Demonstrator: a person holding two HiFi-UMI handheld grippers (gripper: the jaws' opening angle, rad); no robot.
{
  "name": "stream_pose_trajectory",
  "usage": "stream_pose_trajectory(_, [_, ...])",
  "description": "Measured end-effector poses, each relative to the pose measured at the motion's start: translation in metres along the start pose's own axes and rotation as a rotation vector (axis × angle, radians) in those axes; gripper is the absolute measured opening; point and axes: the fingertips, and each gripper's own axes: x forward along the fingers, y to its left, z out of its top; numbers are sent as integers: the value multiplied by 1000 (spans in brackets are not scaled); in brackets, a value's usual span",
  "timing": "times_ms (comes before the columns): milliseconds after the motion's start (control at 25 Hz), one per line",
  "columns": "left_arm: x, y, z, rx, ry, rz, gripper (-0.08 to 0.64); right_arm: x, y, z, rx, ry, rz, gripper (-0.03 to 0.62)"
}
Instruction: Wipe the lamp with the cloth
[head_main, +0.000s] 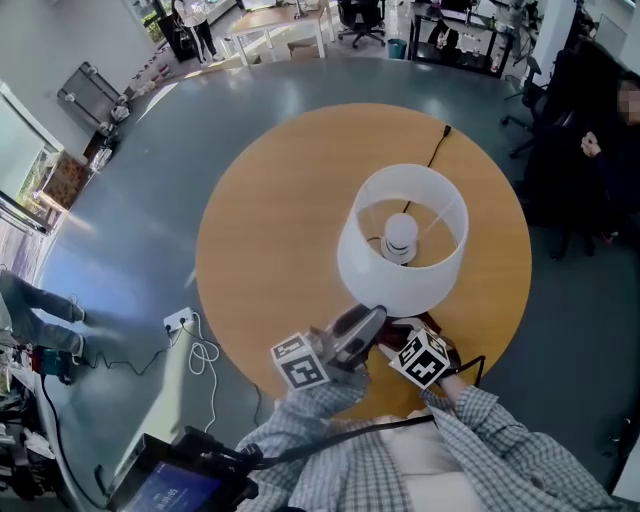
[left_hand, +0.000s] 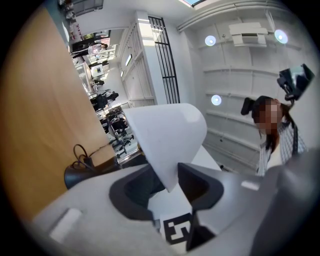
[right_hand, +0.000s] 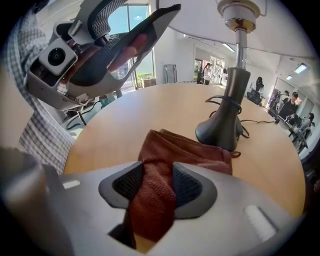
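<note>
Round wooden desk (head_main: 260, 240) on a grey-blue office floor (head_main: 140, 200). Left gripper (left_hand: 172, 184) pinches the lamp (head_main: 355, 255) by its shade rim. Right gripper (right_hand: 159, 186) is spread around the cloth (right_hand: 167, 150), which lies on the desk beside the lamp's base.

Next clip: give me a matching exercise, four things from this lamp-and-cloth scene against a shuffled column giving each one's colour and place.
Things:
1. lampshade
2. cloth
3. lamp base
4. power cable

Colour and place:
A. dark grey, standing on the table
B. red-brown, running between the jaws of the right tool
C. white, its rim between the jaws of the left tool
D. black, running across the table to its far edge

Pairs: 1-C, 2-B, 3-A, 4-D
</note>
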Motion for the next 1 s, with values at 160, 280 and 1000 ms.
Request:
stream_pose_trajectory(160, [-1,3,0,-5,-1,2,152,2,-12,-2,55,-2,-15,86])
stream_pose_trajectory(280, [-1,4,0,-11,-3,6,152,5,-17,-6,145,-10,18,77])
stream_pose_trajectory(1000, [-5,5,3,3,-4,38,150,-195,-84,14,692,-608,-189,74])
